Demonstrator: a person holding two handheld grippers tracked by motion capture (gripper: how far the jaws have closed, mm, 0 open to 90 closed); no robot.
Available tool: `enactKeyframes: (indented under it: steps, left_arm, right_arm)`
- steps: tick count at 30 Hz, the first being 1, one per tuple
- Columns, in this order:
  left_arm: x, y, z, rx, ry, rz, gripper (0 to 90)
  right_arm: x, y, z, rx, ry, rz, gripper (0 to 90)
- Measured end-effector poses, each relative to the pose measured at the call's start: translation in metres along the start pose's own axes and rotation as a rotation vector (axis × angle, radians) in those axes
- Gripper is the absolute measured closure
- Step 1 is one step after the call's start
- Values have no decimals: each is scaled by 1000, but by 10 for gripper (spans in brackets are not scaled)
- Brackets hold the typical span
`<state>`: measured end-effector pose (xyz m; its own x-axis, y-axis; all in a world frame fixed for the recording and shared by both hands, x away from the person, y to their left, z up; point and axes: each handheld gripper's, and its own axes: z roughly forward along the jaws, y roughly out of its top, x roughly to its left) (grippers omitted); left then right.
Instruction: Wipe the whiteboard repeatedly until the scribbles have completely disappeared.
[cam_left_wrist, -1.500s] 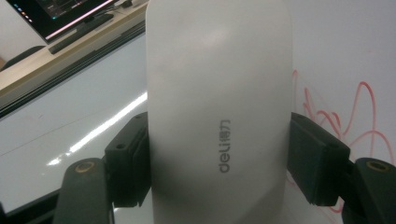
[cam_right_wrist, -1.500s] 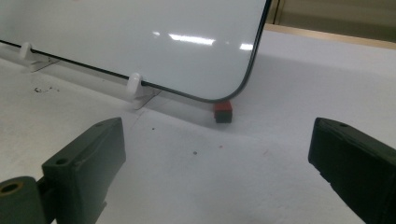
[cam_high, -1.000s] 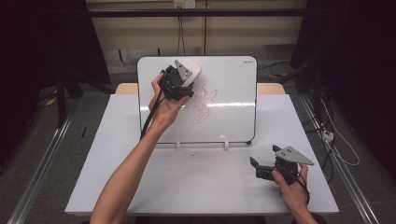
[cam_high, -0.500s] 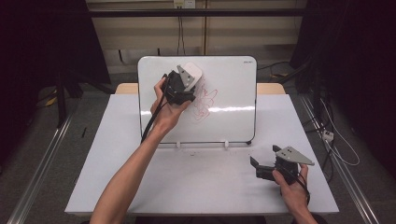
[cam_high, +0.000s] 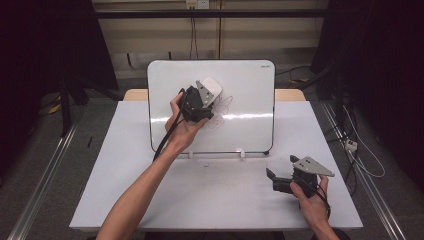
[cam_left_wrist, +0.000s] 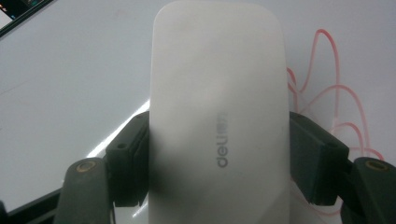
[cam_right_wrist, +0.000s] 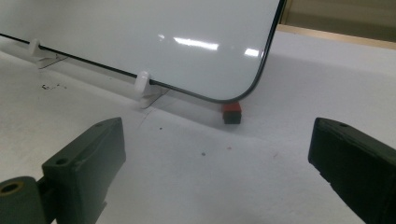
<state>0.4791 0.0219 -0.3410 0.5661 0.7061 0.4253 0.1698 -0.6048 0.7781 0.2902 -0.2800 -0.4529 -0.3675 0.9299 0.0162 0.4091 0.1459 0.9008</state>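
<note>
A whiteboard (cam_high: 245, 85) stands propped on the table, leaning back, with pink scribbles (cam_high: 222, 107) near its middle. My left gripper (cam_high: 206, 97) is shut on a white eraser (cam_high: 210, 89) and holds it against the board just left of the scribbles. In the left gripper view the eraser (cam_left_wrist: 217, 112) is clamped between both jaws, with the pink lines (cam_left_wrist: 327, 93) to its right. My right gripper (cam_high: 282, 175) rests open near the table's front right, nothing between its jaws. The right gripper view looks at the board's lower corner (cam_right_wrist: 252, 88).
White clips (cam_right_wrist: 142, 81) hold the board's bottom edge on the white table (cam_high: 125, 175). A small red and black block (cam_right_wrist: 232, 113) lies under the board's right corner. Dark curtains and floor rails flank the table.
The left gripper with the eraser has shifted slightly up and left on the board. The right gripper has stayed where it was.
</note>
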Motion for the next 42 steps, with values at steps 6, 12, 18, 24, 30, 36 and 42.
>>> enactKeyframes:
  steps: [6, 12, 18, 24, 30, 36, 42]
  left_arm:
    - [7, 7, 0, 12, -3, -6, 308]
    - [19, 18, 3, 20, 4, -30, 309]
    - [33, 30, 4, 12, 23, -58, 309]
    - [30, 29, 6, 13, 38, -44, 309]
    - [17, 30, 10, 30, 25, 12, 310]
    - [-8, 27, 12, 25, -9, 69, 309]
    - [-15, 22, 9, 16, -6, 93, 309]
  right_arm:
    - [-2, 0, -1, -1, 0, 7, 42]
    - [-2, -1, -1, -1, 2, 5, 42]
    - [-2, -1, -2, -2, 5, 7, 42]
    - [-2, -1, -1, 0, 2, 12, 42]
    - [-3, -2, -1, 0, 0, 13, 42]
    - [-1, -1, -2, -5, 1, 3, 42]
    - [-1, -2, -3, -7, 0, 2, 42]
